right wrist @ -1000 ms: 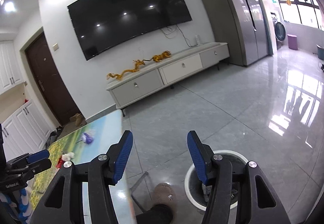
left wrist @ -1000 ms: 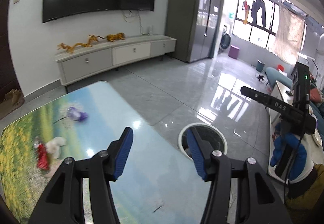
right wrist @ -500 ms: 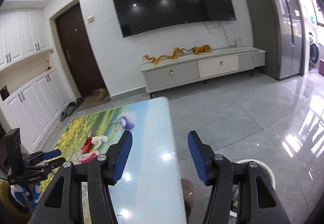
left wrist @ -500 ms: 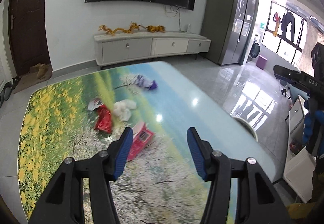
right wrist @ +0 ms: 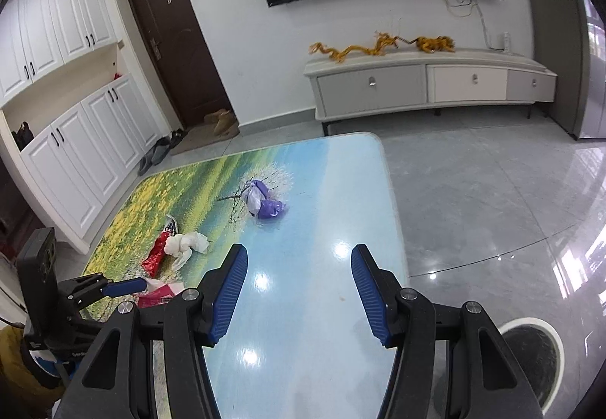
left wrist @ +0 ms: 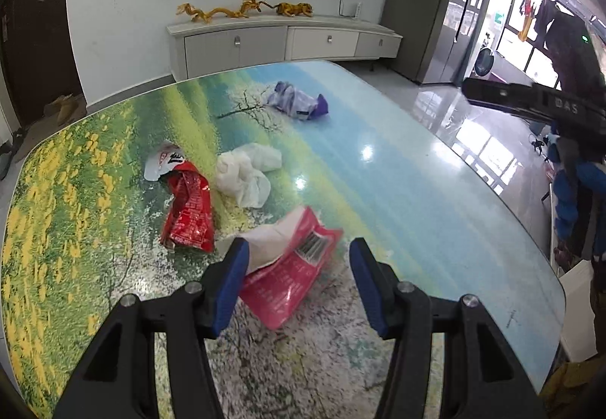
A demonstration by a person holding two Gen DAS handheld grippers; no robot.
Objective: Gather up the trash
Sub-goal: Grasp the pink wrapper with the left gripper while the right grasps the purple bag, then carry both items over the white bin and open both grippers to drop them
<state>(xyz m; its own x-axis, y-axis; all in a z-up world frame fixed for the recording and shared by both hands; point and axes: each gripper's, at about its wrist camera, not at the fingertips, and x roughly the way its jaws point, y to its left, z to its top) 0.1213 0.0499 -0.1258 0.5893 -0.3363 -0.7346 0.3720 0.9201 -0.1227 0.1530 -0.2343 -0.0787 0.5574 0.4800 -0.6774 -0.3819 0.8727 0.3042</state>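
Observation:
Trash lies on a table (left wrist: pixel 435 199) with a printed landscape top. A pink-red packet (left wrist: pixel 291 275) lies between the open jaws of my left gripper (left wrist: pixel 297 256), which is empty. A red wrapper (left wrist: pixel 189 214), a crumpled white tissue (left wrist: pixel 246 172) and a purple-white wrapper (left wrist: pixel 297 104) lie farther back. My right gripper (right wrist: pixel 299 260) is open and empty above the table's near right part; the purple wrapper (right wrist: pixel 263 201), the tissue (right wrist: pixel 187 243) and the red wrapper (right wrist: pixel 155 254) lie ahead of it to the left. A round bin (right wrist: pixel 530 354) stands on the floor at the right.
A low white TV cabinet (right wrist: pixel 428 82) with yellow dragon figures stands at the far wall under a television. White cupboards (right wrist: pixel 68 138) and a dark door are at the left. The floor is glossy grey tile. The left gripper's body (right wrist: pixel 57 305) shows at the lower left of the right wrist view.
Both grippers have swung left from the bin and floor toward the table. My left gripper has come down close over the pink-red packet. Both stay open.

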